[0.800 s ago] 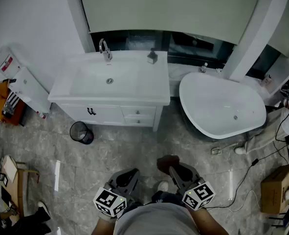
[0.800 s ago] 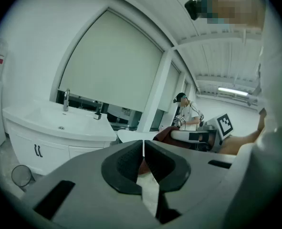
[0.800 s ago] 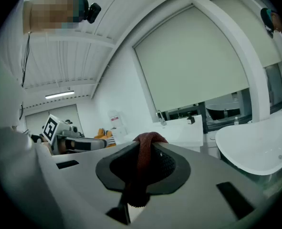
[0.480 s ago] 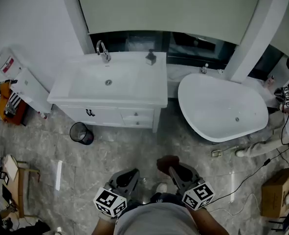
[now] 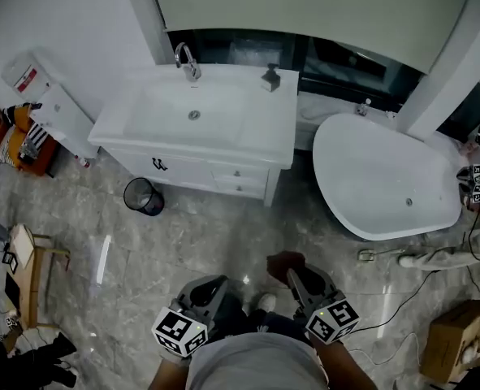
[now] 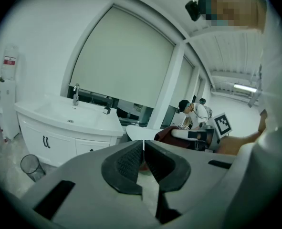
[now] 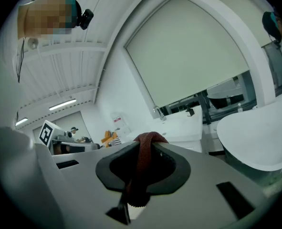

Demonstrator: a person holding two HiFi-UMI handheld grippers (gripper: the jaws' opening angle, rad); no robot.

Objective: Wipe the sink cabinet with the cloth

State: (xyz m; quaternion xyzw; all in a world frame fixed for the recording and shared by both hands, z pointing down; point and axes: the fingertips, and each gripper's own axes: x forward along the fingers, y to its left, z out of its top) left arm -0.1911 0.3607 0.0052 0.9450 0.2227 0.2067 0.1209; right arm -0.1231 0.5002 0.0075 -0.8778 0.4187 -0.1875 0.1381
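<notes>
**Q:** Two grippers are listed. What is the full count?

**A:** One left gripper (image 5: 210, 292), one right gripper (image 5: 302, 281), one cloth (image 7: 143, 163), one sink cabinet (image 5: 192, 171) with one faucet (image 5: 188, 58), one bathtub (image 5: 386, 177) and one waste bin (image 5: 144, 196).

**Q:** What is the state of the jaws?

**A:** The left jaws are closed together with nothing between them. The right jaws are clamped on the dark red cloth.

**Q:** Where is the cloth relative to the jaws?

**A:** The right gripper view shows it looped over the jaw tips, with one end hanging down between them. The head view shows it only as a dark red patch ahead of the right gripper, above the floor and well apart from the sink cabinet. Only the head view shows the cabinet's top and basin from above.
</notes>
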